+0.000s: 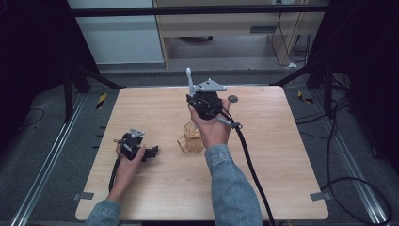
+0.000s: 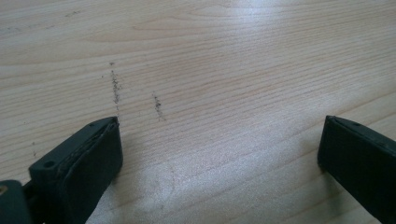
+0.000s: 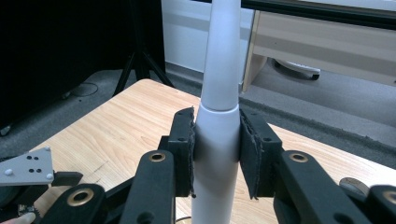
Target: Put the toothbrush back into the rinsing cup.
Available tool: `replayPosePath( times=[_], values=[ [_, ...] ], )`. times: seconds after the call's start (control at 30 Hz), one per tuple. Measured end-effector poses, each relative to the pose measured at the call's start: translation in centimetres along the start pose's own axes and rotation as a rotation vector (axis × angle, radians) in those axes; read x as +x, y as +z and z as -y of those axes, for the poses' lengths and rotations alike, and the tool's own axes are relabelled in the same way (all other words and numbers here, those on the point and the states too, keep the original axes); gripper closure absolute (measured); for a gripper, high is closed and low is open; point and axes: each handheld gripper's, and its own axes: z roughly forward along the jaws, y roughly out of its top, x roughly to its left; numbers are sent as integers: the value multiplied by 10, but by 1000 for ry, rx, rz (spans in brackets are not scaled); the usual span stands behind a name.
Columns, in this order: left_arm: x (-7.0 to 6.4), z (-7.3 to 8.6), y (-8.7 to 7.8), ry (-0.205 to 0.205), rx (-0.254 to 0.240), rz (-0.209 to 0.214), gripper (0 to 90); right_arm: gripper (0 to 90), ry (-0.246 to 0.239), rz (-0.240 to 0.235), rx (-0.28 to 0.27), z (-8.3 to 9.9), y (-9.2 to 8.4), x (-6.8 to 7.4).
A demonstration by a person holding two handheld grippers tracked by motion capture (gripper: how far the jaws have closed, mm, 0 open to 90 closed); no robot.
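A clear amber-tinted glass mug (image 1: 190, 138) stands near the middle of the wooden table (image 1: 282, 155). Above and just behind it, my right gripper (image 1: 190, 95) (image 3: 217, 126) is lifted off the table and shut on a white tapered stick (image 1: 188, 79) (image 3: 222, 60), which points upright between the pads. My left gripper (image 1: 151, 153) (image 2: 219, 135) rests low at the table's left front, to the left of the mug. Its jaws stand wide apart over bare, scuffed wood, with nothing between them.
A small grey disc (image 1: 233, 98) (image 3: 353, 185) lies on the table behind the right gripper. A black cable (image 1: 251, 169) trails across the table's right front. Metal brackets (image 1: 318, 196) sit at the front corners. Stand legs and cables cover the floor around the table.
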Motion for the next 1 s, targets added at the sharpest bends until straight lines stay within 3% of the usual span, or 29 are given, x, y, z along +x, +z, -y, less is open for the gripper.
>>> replayPosePath(
  times=[1.0],
  values=[
    [0, 0, 0, 3, 2, 0, 0, 678, -7, -2, 39, 20, 12, 2]
  ],
)
